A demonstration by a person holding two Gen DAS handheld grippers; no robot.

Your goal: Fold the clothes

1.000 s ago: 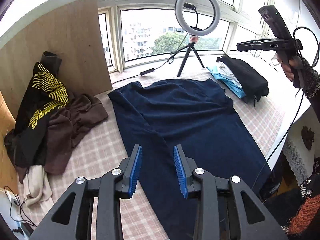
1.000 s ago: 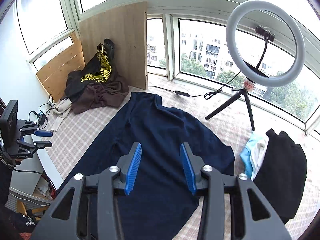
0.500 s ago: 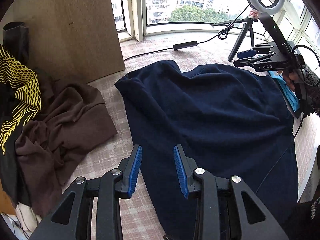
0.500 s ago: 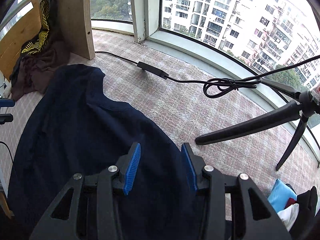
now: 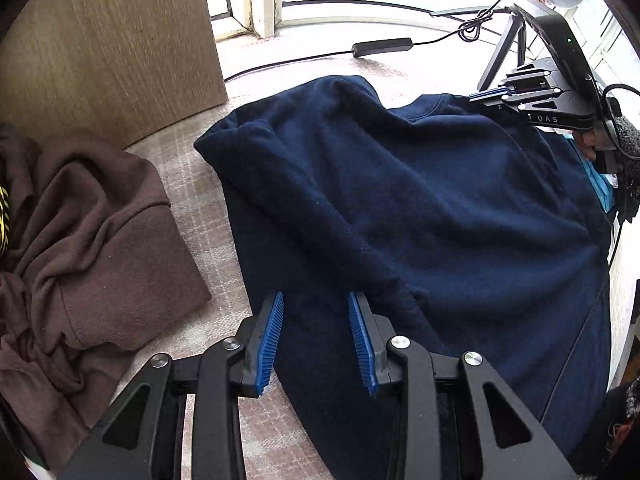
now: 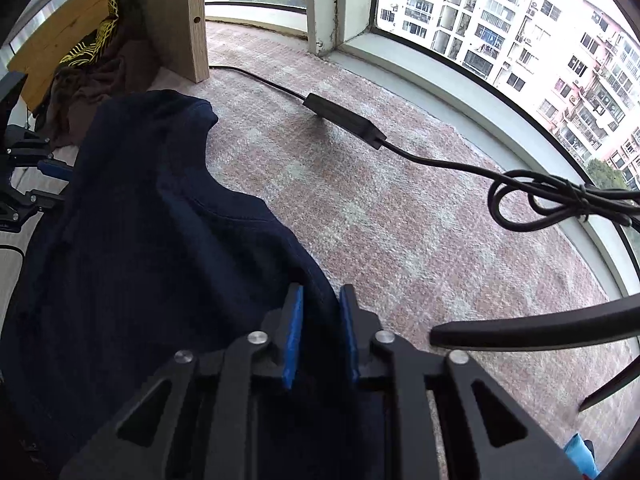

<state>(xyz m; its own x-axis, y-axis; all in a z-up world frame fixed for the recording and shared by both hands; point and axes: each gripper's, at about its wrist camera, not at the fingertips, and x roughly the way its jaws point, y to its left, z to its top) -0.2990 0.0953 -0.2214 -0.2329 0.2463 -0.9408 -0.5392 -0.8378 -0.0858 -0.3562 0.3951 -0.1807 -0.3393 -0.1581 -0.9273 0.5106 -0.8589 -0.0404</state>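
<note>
A navy shirt (image 5: 420, 200) lies spread on the checked cloth, collar toward the window. My left gripper (image 5: 314, 300) hovers open, pointing steeply down over the shirt's left side, with navy fabric below the gap and neither pad pressing on it. In the right wrist view the right gripper (image 6: 320, 292) sits at the shirt's (image 6: 160, 260) shoulder edge near the collar. Its jaws are closing, and navy fabric is pinched between the blue pads. The left wrist view shows that gripper (image 5: 486, 94) with its pads together on the shirt's far right shoulder.
A crumpled brown garment (image 5: 100, 240) lies left of the shirt, in front of a leaning wooden board (image 5: 112, 40). A black cable with an adapter (image 6: 344, 120) runs along the window. Black tripod legs (image 6: 520, 328) stand to the right. Light blue clothes (image 5: 600, 184) peek out at far right.
Both grippers came down and forward to the collar end of the shirt. The right jaws, open earlier, have closed on the shoulder fabric. The left jaws kept the same gap.
</note>
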